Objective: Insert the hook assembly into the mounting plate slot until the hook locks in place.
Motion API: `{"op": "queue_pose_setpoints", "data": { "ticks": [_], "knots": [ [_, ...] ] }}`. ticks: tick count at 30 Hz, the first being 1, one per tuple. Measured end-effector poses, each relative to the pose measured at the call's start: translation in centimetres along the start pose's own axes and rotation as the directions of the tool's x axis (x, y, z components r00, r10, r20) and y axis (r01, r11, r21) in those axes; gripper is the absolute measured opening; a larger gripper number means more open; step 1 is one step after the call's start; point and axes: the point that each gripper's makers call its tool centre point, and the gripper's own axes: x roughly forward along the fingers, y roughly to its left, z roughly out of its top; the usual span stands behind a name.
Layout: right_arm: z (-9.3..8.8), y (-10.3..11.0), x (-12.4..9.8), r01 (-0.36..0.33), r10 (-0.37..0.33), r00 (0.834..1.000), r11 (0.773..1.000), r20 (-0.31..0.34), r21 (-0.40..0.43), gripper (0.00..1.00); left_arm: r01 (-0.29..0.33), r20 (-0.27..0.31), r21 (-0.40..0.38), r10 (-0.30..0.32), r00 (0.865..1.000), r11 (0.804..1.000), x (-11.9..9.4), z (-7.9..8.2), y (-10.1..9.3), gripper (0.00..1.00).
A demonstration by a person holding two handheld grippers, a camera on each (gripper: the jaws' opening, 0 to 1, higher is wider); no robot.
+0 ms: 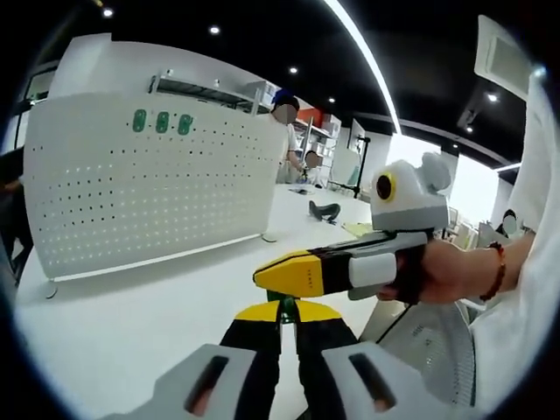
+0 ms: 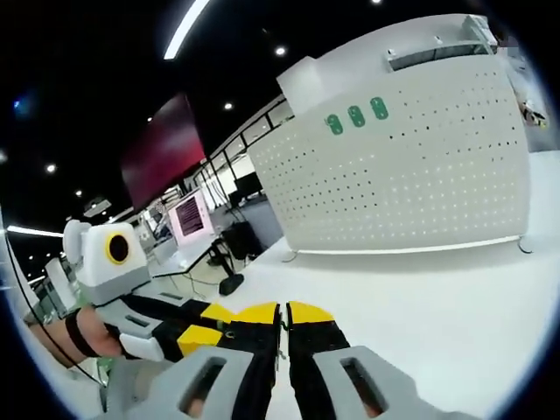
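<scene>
At the bottom centre of the left gripper view, we see our left gripper (image 1: pixel 289 308), its yellow-tipped black jaws nearly closed, with a small green piece (image 1: pixel 285 300) pinched between the tips; we cannot tell what it is. The right gripper (image 1: pixel 282 274) crosses from the right, jaws together, held by a hand (image 1: pixel 442 271). In the right gripper view its own blunt yellow tips (image 2: pixel 283 312) meet at lower centre. Beyond lies a smooth white table (image 1: pixel 131 315). On it, upper left, stands a curved white perforated panel (image 1: pixel 149 184) with three green oval hooks (image 1: pixel 162 122).
</scene>
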Motion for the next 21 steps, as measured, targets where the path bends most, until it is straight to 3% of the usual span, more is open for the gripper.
{"op": "queue_pose_setpoints", "data": {
  "ticks": [14,21],
  "knots": [
    [-0.5,0.1,0.2,-0.033,0.035,0.999,0.998,-0.028,0.062,0.03,-0.005,0.008,0.006,0.005,1.000,1.000,-0.2,-0.4,0.4,0.04],
    [0.7,0.4,0.0,-0.065,0.061,0.997,0.994,0.043,0.093,0.04,-0.027,0.035,-0.005,0.028,0.999,1.000,-0.5,0.1,1.1,0.04]
  ]
}}
